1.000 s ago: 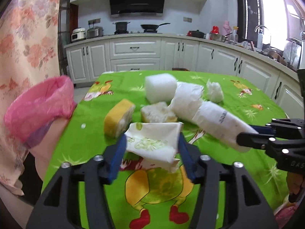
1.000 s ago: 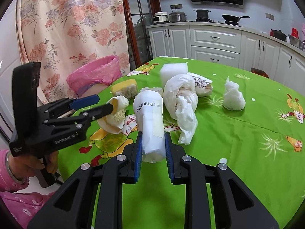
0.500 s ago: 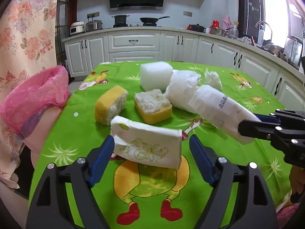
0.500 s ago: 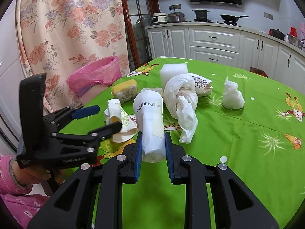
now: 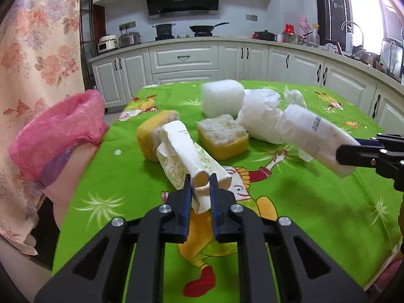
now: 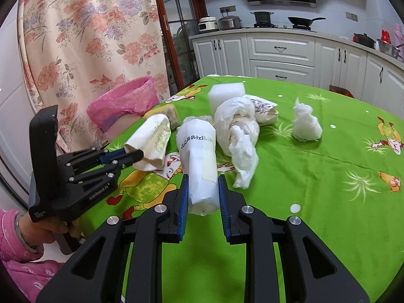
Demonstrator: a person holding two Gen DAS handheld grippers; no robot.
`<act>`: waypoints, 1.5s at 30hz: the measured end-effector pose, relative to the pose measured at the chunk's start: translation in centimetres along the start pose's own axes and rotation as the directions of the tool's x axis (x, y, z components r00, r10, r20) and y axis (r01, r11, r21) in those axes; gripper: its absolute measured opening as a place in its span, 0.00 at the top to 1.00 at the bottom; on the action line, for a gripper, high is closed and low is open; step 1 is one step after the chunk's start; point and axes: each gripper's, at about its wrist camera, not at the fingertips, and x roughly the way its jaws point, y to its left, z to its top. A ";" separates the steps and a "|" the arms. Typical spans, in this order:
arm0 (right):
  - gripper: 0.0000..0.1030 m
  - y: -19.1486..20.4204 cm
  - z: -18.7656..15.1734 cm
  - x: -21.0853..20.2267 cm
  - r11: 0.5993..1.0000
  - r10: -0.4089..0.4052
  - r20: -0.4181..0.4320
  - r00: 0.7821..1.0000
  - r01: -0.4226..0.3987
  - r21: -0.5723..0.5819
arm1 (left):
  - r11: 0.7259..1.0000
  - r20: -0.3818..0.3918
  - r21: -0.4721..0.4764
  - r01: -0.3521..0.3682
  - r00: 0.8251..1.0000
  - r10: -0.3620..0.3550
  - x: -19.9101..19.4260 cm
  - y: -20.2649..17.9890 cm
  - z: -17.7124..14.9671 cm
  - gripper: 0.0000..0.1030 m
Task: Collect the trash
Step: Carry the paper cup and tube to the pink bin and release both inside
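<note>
left fingers [image 5: 199, 185] just closed on paper cup [image 5: 188, 156] – right fingers [image 6: 202, 192] grip white wrapper [image 6: 200, 156].

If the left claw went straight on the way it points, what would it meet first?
Probably the yellow sponge just beyond the crushed paper cup that the left claw is shut on; depth is hard to judge, so it might slip past.

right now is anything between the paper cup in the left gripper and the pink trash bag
Nothing visible is. The left gripper is shut on the crushed paper cup, and the pink trash bag sits open off the table's left edge, only bare green tablecloth between them. The yellow sponges lie farther back.
</note>
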 end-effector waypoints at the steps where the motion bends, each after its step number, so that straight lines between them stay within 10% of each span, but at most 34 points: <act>1: 0.78 0.2 0.0 0.1 1.000 0.004 -0.001 1.000 -0.004 -0.004 | 1.000 0.009 0.001 -0.001 1.000 0.001 -0.3 0.1 0.1 0.87; 25: 0.78 5.2 5.1 3.0 0.992 0.073 0.031 0.997 -0.070 -0.103 | 0.993 0.148 -0.114 -0.016 0.988 0.033 -6.6 4.7 1.2 0.87; 45: 0.77 13.5 15.4 12.4 0.961 0.237 0.076 0.968 -0.222 -0.164 | 0.967 0.223 -0.215 -0.136 0.957 0.184 -7.1 17.8 6.3 0.87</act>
